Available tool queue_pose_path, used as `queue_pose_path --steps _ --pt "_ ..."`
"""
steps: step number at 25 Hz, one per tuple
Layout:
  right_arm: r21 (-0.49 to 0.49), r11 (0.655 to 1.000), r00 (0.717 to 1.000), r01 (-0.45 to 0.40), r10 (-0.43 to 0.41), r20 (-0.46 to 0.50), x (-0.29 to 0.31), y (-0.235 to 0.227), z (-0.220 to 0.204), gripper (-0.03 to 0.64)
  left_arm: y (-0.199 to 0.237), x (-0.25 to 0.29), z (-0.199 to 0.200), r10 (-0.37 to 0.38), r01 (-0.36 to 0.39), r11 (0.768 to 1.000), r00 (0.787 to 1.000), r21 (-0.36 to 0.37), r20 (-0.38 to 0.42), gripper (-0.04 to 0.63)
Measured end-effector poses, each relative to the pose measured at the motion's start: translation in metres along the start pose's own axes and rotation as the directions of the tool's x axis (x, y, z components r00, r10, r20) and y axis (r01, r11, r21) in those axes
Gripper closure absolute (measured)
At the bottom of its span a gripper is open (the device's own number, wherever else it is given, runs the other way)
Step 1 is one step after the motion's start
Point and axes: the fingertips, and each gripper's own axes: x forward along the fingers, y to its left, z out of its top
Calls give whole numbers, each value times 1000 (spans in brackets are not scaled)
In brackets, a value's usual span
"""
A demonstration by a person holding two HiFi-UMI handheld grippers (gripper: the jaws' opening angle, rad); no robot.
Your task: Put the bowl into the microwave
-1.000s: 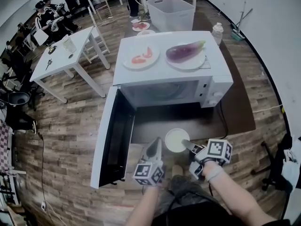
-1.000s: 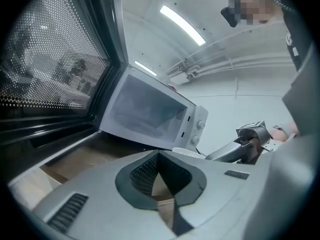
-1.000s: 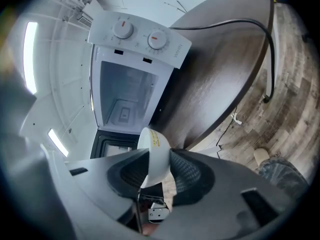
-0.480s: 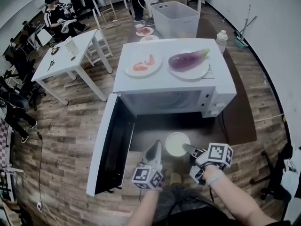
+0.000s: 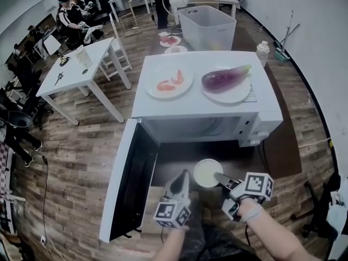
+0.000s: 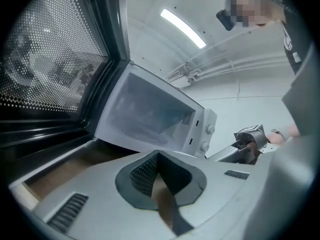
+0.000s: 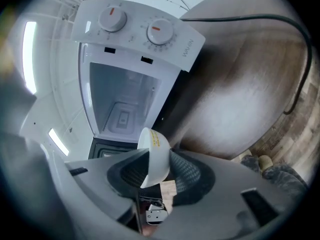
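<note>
- Head view: the right gripper (image 5: 220,178) carries the bowl (image 5: 207,172) at the microwave's (image 5: 206,91) 6 o'clock, its door (image 5: 128,184) swung wide for entry.
- Left gripper view: the left gripper (image 6: 158,159) is pressed together and empty, kept aside.
- Right gripper view: the jaws pinch the bowl's rim, and the microwave is at 12 o'clock.

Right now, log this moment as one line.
right tool: shut on bowl rim | left tool: shut, empty | microwave door: open | bowl: in front of microwave, not yet inside

The microwave (image 5: 191,110) hides most of its cavity under its own top. In the right gripper view the jaws cover the lower part of the bowl (image 7: 156,151). The red food (image 5: 169,82) on top is too small to name.
</note>
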Motion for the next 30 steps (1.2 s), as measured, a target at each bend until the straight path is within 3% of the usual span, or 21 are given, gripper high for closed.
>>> queue_pose_path --steps 12,20,30 --pt "-23 1000 997 -19 21 77 23 10 30 491 11 37 10 -52 49 997 998 65 40 594" --pt "-11 1000 996 -25 25 89 31 16 34 491 16 46 20 -45 38 991 997 125 55 594" --pt "-35 999 991 -35 39 127 46 42 48 491 22 46 25 -50 43 993 997 106 63 594"
